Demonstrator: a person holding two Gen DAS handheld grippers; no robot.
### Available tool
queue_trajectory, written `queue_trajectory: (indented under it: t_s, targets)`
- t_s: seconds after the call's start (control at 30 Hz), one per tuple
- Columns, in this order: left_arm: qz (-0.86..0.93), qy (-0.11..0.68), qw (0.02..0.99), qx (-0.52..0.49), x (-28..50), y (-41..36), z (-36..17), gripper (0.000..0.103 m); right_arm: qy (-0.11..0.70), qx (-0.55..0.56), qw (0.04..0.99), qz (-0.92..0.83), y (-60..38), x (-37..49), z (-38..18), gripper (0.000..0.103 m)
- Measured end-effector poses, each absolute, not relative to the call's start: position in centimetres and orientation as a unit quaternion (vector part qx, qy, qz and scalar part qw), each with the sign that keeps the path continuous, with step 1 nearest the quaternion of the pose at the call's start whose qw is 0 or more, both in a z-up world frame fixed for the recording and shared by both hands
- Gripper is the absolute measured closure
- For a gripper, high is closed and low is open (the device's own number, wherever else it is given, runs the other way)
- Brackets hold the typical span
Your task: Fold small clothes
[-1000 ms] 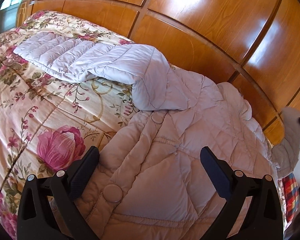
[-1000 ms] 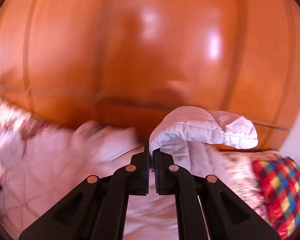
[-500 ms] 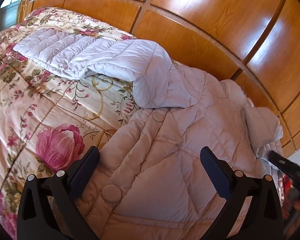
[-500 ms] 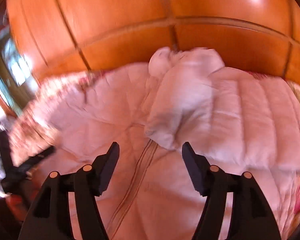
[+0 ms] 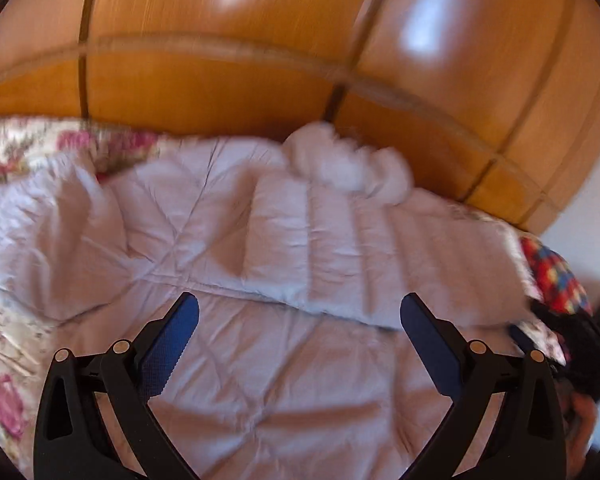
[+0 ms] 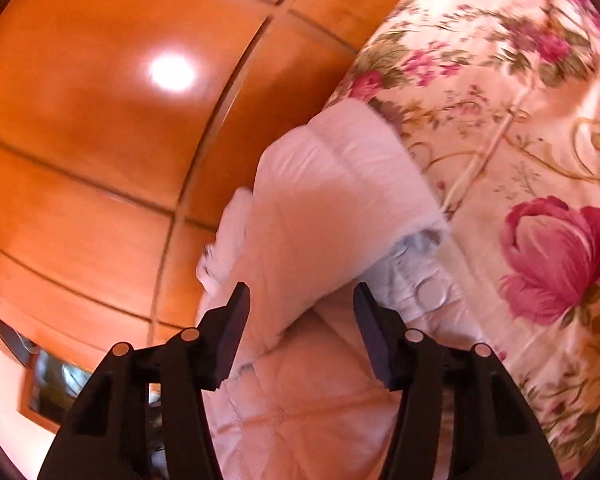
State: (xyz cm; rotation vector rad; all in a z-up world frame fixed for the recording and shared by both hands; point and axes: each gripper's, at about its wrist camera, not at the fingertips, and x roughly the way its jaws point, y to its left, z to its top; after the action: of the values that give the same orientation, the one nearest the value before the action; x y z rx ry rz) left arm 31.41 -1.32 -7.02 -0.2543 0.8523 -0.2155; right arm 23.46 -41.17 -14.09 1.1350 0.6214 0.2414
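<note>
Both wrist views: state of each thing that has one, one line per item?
quilted jacket: spread flat on the bed, not fully folded.
sleeve: folded in across the jacket body.
left gripper: open, nothing between the fingers, above the jacket.
right gripper: open, has just been closing a little; the sleeve lies past the fingers, not gripped.
floral bedspread: laid out under the jacket.
</note>
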Motion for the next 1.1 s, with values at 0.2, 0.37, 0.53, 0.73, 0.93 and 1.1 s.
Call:
queue_trajectory:
  t_s: [0.2, 0.37, 0.53, 0.73, 0.93, 1.1]
  targets:
    - [-0.039, 0.431, 0.880, -0.196, 35.2, 0.9, -10.1, 0.025, 0.258, 0.598, 0.752, 0.099, -43.9, 24.0, -15.7, 0.048]
    - [-0.060, 0.444, 0.877, -0.172, 36.5, -0.3, -10.5, 0.091, 0.272, 0.616, 0.738, 0.041, -45.1, 25.7, -16.3, 0.088]
    - [-0.088, 0.389, 0.901, -0.174, 35.0, 0.7, -6.5, 0.098, 0.262, 0.524, 0.810, 0.034, -44.0, 26.9, -13.3, 0.097]
    - [-0.035, 0.422, 0.896, -0.130, 34.5, 2.3, -10.5, 0.103, 0.327, 0.404, 0.855, -0.015, -41.5, 28.8, -15.1, 0.093]
    - [-0.042, 0.411, 0.896, -0.163, 34.3, 3.8, -12.7, 0.103, 0.332, 0.411, 0.849, -0.002, -41.7, 27.2, -16.4, 0.073]
    - [-0.055, 0.400, 0.890, -0.214, 33.5, 5.3, -12.6, 0.103, 0.325, 0.358, 0.875, -0.036, -39.3, 22.7, -12.8, 0.051]
